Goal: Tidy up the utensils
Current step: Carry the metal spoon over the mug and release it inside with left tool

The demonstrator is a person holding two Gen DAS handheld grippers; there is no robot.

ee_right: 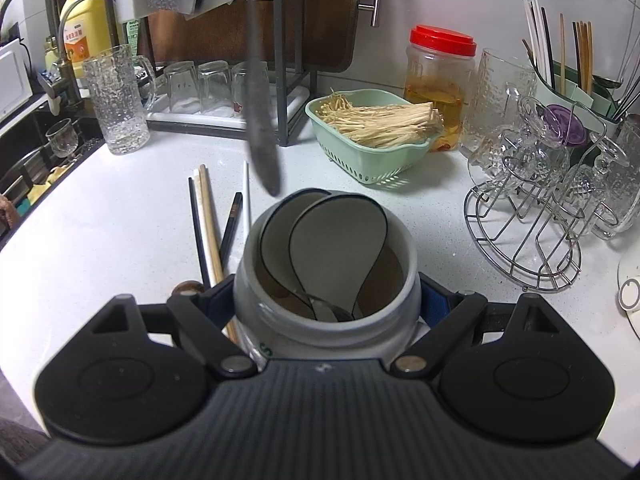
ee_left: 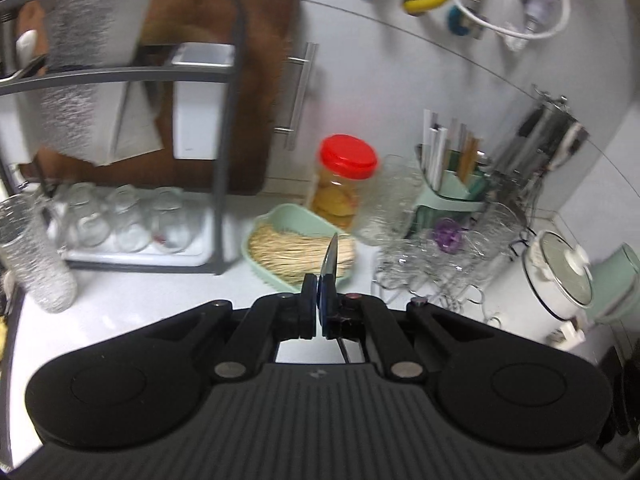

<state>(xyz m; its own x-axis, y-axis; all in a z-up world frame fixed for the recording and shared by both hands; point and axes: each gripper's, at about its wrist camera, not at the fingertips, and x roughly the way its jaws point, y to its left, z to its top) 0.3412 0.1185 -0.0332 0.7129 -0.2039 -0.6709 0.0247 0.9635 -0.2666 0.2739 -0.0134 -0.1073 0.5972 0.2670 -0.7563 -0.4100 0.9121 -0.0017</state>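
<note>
Left claw: clenched on a thin blade-like utensil, held edge-on above the counter. Right claw: clamped around a grey jar holding two spoons. Loose chopsticks: laid on the counter beside the jar.

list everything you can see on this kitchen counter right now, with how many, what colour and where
jar: one, grey-white, clamped in right gripper
spoons: two, pale with dark rims, standing in the jar
chopsticks: several, black, white, wood, loose on the counter left of the jar
knife: one, dark blade, pinched in left gripper
basket: one, mint green, holding pale enoki mushrooms, mid-counter
red-lidded jar: one, clear, behind the basket
wire rack: one, chrome, holding clear glasses, right
glass mug: one, clear, left
left gripper: black, shut on the knife
right gripper: black, around the jar
</note>
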